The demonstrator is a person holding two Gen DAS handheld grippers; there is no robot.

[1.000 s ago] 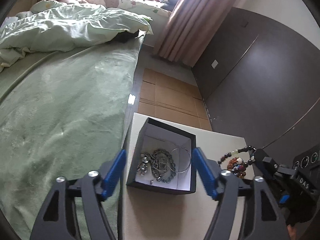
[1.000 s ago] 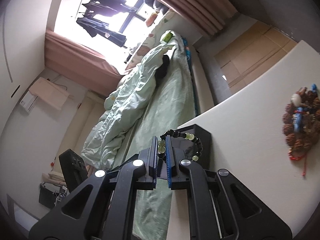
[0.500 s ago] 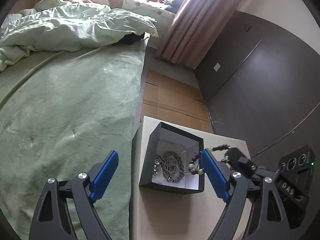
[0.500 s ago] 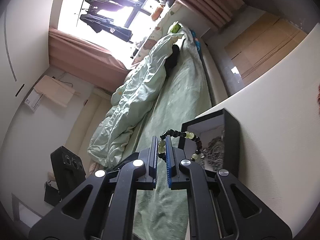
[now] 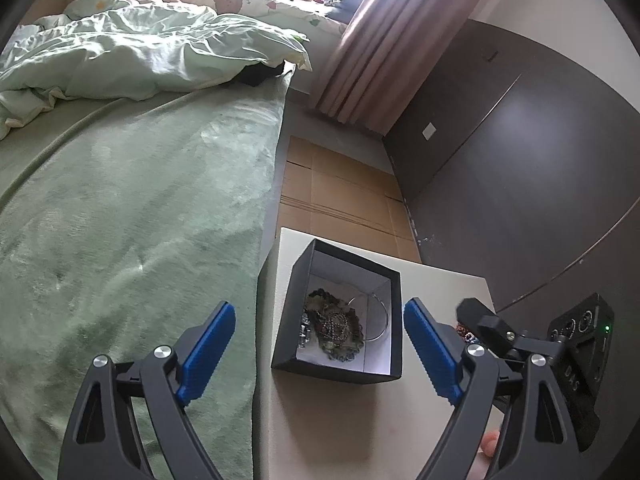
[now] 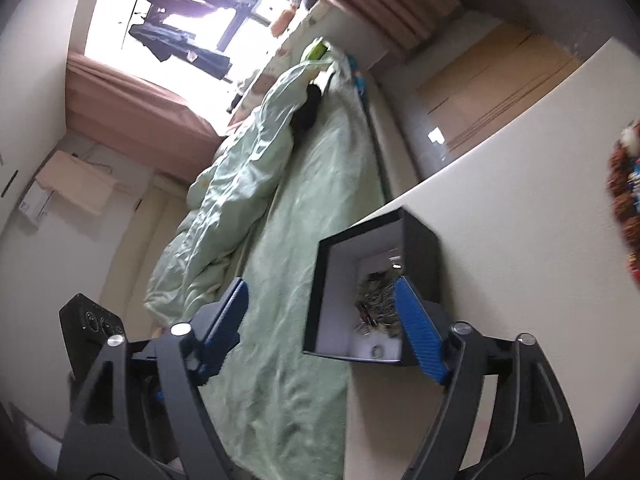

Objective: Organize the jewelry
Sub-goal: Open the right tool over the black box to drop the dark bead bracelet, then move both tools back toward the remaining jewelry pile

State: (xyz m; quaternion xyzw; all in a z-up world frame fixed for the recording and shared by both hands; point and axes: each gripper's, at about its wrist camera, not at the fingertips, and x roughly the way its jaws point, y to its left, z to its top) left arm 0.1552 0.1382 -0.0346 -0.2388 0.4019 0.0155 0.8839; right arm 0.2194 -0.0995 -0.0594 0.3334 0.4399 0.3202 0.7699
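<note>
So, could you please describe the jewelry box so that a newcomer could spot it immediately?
Beside the green bed stands a cream table. On its bed-side edge sits the black box, open-topped and white inside, holding tangled beads and a thin silver bangle. It is the only container there; the reddish bead string lies loose, apart.

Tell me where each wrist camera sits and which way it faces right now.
Left wrist: on the left gripper, above the table, facing the black box; own open fingers, right gripper visible.
Right wrist: on the right gripper, rolled sideways, facing box and bed; open fingers show.
Shared: box, jewelry pile, bed.
</note>
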